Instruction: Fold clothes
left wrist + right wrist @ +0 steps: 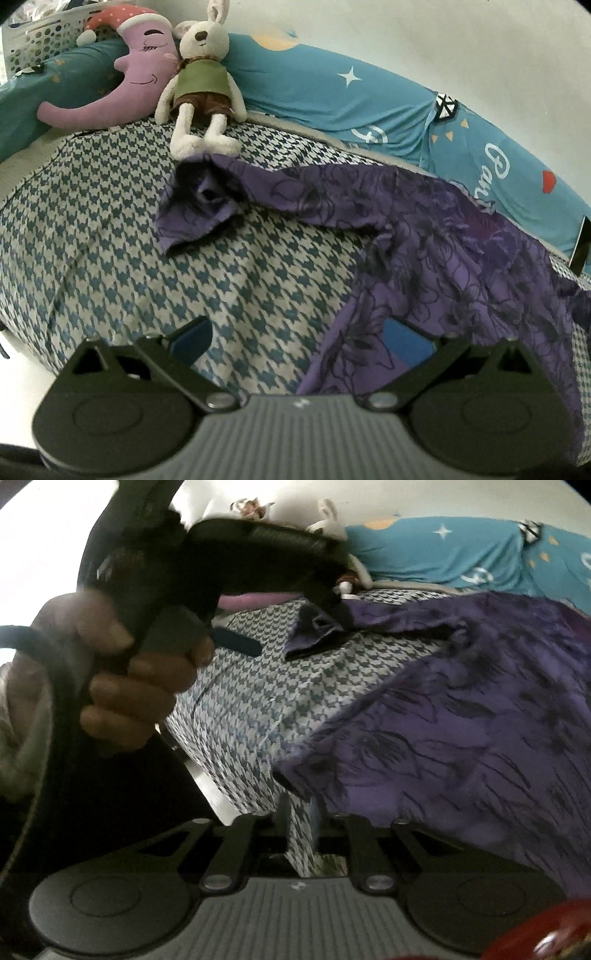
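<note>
A purple floral garment [443, 251] lies rumpled across the right half of the left wrist view, on a bed covered in a blue-and-white houndstooth sheet [110, 229]. One sleeve [199, 206] reaches toward the centre of the frame, its cuff crumpled and folded over on itself.

The left gripper [299, 339] sits at the bottom of that view with its jaws spread wide. The right blue pad [406, 343] is partly covered by the garment's lower edge; the left pad is over bare sheet. Whether the cloth lies between the jaws or only over one finger, I cannot tell.

At the head of the bed, upper left, a stuffed rabbit [201, 81] in a green vest sits with its feet just beside the sleeve's end. A purple moon-shaped pillow [140, 81] leans against it, with a white perforated basket [40, 37] behind in the corner. A teal bolster [332, 92] printed with stars runs along the wall.

In the right wrist view, the right gripper [299, 819] is at the bottom centre, jaws drawn narrow with houndstooth sheet showing in the slim gap; the garment's hem hangs just to its right. The left side of that frame is blocked by a person's hand [122, 686] gripping the other tool's dark handle, blurred, which hides much of the bed's head.
</note>
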### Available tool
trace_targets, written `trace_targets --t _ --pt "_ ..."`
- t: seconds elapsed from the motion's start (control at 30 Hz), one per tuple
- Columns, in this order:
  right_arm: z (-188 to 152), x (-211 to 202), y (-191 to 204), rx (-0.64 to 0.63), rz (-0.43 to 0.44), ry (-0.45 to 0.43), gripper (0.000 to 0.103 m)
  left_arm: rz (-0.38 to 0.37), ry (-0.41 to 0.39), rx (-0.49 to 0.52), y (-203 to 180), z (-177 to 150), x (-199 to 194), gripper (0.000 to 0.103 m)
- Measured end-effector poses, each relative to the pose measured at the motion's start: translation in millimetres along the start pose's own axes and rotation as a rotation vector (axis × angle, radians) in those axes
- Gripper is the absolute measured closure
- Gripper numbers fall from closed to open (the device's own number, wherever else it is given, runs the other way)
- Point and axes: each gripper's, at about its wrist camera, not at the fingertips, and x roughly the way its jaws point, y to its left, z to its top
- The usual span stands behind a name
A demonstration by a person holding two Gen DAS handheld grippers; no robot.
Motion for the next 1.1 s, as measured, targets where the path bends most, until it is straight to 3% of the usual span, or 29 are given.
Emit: trace_targets --t 0.03,0.13,0.47,0.57,0.7,0.77,0.9,1.1 --pt "1 4 4 -0.019 -0.009 -0.003 0.074 -0.003 -0.002 -0.007 2 1 0 0.0" --pt "5 17 14 -0.077 -0.034 -0.012 0.064 -0.01 -0.002 -0.035 9 1 -1 0.0" --pt "7 67 37 -0.288 -0.161 0.02 0.059 -0.037 -0.014 -0.101 21 5 -4 0.0" --pt "6 78 40 -0.336 -0.197 0.012 0.062 -0.034 -0.02 -0.106 23 5 -5 0.0" --pt "12 79 42 -0.33 -0.227 -0.008 0.084 -0.02 -0.039 -0.112 25 6 -8 0.0" --pt "17 75 37 -0.275 -0.197 -0.014 0.09 -0.012 -0.054 -0.116 28 8 -11 0.0" --pt "31 63 30 -0.151 -0.061 -0.024 0.091 0.018 -0.118 -0.128 35 19 -26 0.0" --pt "45 63 43 -0.14 0.019 -0.05 0.092 0.057 -0.189 -0.162 45 37 -37 0.0"
